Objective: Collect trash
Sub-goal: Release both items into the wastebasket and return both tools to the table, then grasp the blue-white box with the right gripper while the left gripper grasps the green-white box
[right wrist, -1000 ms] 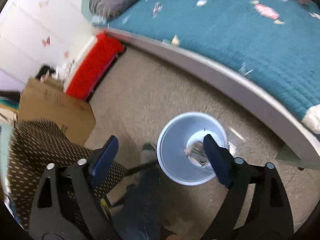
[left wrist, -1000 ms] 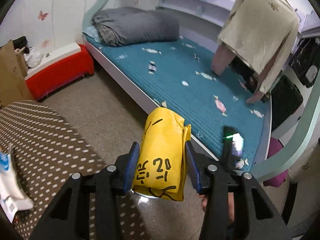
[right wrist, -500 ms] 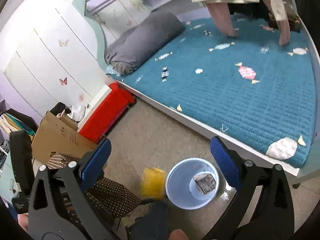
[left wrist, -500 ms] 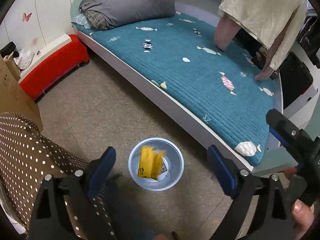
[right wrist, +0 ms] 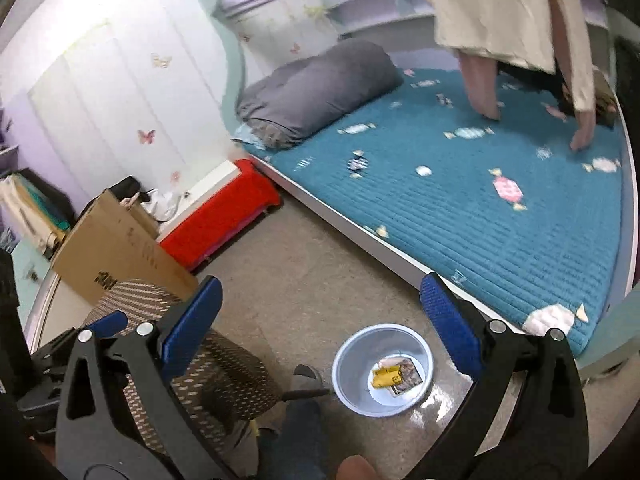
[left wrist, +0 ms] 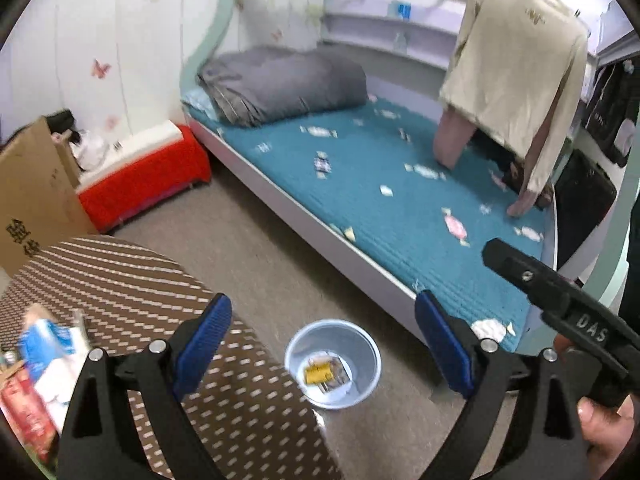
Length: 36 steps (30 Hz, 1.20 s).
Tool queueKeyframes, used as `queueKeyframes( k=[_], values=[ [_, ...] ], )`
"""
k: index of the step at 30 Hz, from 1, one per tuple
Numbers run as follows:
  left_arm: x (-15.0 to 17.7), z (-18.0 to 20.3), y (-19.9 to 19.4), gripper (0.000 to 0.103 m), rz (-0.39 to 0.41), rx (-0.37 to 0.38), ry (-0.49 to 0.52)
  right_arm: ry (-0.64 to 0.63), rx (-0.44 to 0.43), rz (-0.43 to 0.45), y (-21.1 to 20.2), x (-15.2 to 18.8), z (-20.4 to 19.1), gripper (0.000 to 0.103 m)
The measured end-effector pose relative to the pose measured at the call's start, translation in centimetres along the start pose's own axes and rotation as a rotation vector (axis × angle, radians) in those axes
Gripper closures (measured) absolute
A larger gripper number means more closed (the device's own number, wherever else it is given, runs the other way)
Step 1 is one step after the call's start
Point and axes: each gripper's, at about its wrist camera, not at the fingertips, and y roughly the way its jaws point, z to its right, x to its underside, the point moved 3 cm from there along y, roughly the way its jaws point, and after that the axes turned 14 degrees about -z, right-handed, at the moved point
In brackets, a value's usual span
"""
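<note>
**Yellow wrapper now in the bin, both grippers empty**

A second ago the left gripper (left wrist: 322,342) pinched a yellow wrapper (left wrist: 319,371); its jaws have since been opening, now stand spread wide with nothing between them, and the wrapper lies inside the pale blue bin (left wrist: 362,384) on the floor, lower centre of the left view, beside a printed scrap. The right gripper (right wrist: 320,322) has also widened, is spread and empty, and looks from higher up at the same bin (right wrist: 424,350), lower centre right.

A dotted brown table (left wrist: 132,280) fills the lower left, with blurred packets at its edge. Behind, a teal bed (left wrist: 400,208) crosses the frame, a red box (left wrist: 148,178) upper left. The right gripper's black body intrudes at lower right of the left view.
</note>
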Motion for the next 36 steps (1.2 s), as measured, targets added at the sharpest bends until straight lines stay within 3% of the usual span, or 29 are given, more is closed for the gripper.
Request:
queueKeyframes(
  k=[8, 15, 26, 36],
  values=[
    [2.6, -3.3, -8.2, 0.012, 0.133, -0.021, -0.061, -0.125, -0.046, 0.004, -3.3, 1.2, -7.6, 0.006],
    [6.3, -7.4, -13.3, 0.011, 0.206, -0.103, -0.13, -0.232, -0.099, -0.019, -4.5, 3.0, -13.6, 0.006],
    [13.0, -16.0, -17.7, 0.011, 0.223, -0.198, -0.304, -0.404, -0.146, -0.083, -3.8, 6.2, -21.8, 0.006],
    [20.0, -25.3, -18.8, 0.011, 0.175, -0.352, -0.514, -0.525, -0.12, -0.249, 3.4, 9.2, -26.1, 0.006]
  ],
)
